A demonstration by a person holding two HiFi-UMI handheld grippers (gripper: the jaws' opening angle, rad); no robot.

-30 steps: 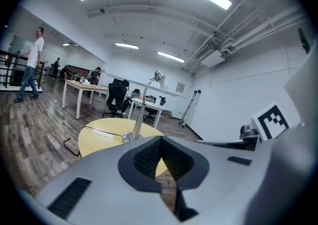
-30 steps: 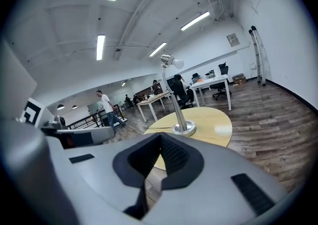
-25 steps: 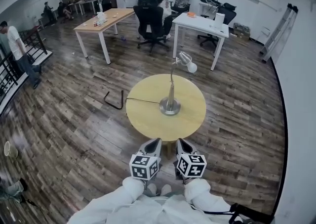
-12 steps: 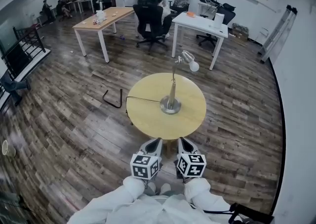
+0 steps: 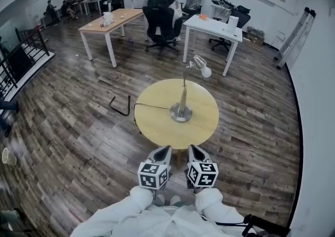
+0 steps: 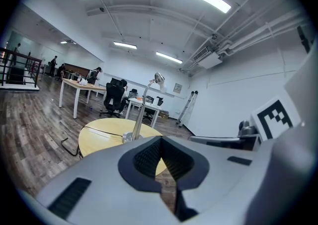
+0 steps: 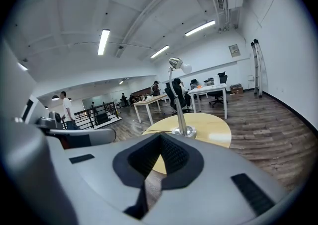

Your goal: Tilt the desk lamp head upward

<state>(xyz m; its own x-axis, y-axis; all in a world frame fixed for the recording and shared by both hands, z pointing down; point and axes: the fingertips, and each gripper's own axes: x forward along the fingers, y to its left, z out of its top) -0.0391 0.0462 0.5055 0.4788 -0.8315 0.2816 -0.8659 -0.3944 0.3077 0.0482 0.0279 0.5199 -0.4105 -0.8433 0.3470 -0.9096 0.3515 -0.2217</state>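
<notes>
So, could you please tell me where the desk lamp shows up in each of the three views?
Head view: lamp near centre.
Left gripper view: lamp left of centre.
Right gripper view: lamp just right of centre.
Shared landmark: the round yellow table it stands on.

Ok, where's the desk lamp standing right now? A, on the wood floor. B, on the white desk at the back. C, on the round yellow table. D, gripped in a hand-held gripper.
C: the desk lamp stands with its base on the round yellow table, and its cord runs across the top toward the table's left edge.
</notes>
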